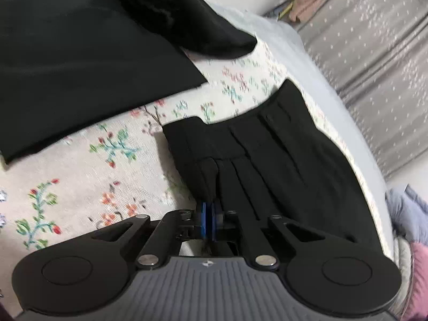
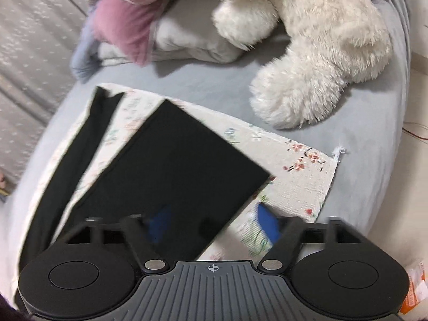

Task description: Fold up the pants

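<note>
Black pants (image 1: 267, 160) in left gripper (image 1: 210, 219)

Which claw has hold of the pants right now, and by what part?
The left claw is shut on the black pants, pinching a pleat just below the waistband. The right claw is open over a pant leg, holding nothing.

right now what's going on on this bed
A person is folding black pants on a floral cloth spread over the bed. The left gripper has its jaws shut on the pleated waistband end. The right gripper hangs open over a pant leg, gripping nothing. A white plush toy lies nearby.
</note>
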`<move>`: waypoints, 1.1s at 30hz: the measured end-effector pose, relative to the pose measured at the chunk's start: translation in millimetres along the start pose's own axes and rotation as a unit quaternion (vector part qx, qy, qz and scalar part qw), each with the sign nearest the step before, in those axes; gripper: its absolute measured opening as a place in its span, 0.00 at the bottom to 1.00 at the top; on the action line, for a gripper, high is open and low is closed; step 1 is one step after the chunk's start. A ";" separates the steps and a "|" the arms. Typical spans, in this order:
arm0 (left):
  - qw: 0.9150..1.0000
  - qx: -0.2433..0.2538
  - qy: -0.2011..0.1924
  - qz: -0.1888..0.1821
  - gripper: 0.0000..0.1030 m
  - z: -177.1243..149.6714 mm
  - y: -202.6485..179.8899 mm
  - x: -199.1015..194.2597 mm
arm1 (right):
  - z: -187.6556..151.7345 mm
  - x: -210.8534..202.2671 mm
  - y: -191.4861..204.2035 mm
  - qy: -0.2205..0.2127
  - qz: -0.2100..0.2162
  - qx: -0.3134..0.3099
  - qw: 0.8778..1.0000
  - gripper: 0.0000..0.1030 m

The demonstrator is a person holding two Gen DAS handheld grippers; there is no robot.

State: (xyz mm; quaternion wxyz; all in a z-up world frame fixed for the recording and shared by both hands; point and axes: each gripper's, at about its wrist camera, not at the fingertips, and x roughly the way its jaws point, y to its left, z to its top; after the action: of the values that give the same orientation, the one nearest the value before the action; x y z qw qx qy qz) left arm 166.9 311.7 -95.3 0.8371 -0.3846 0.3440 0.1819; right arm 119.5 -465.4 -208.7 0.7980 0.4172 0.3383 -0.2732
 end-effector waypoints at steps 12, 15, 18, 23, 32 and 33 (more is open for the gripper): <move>1.000 -0.011 -0.011 -0.004 0.00 5.6 11.6 -15.4 | -0.5 -20.2 -6.6 -0.059 0.019 -0.006 0.998 0.00; 1.000 -0.009 0.006 0.007 0.00 5.0 9.6 -7.3 | 1.1 -7.7 -4.3 -0.027 -0.010 -0.007 1.000 0.07; 1.000 -0.007 0.002 -0.003 0.00 7.4 8.7 -12.3 | 0.7 -12.4 -6.2 -0.038 -0.020 0.004 0.999 0.18; 0.998 0.002 -0.058 0.030 0.26 17.4 11.9 -41.9 | -7.8 -43.3 -4.6 -0.124 -0.027 0.000 0.992 0.34; 0.997 0.021 -0.070 -0.011 0.48 24.6 -10.5 -38.4 | -13.8 -39.2 39.6 -0.127 0.032 -0.098 0.986 0.50; 0.997 0.026 -0.073 -0.013 0.50 24.1 -15.3 -38.4 | -16.2 -38.8 45.4 -0.128 0.034 -0.109 0.985 0.50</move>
State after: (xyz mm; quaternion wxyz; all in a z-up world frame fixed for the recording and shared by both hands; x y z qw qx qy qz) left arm 159.3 319.0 -48.6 0.8718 -0.3532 0.2814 0.1897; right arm 123.0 -422.8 -163.9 0.8845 0.3004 0.2464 -0.2584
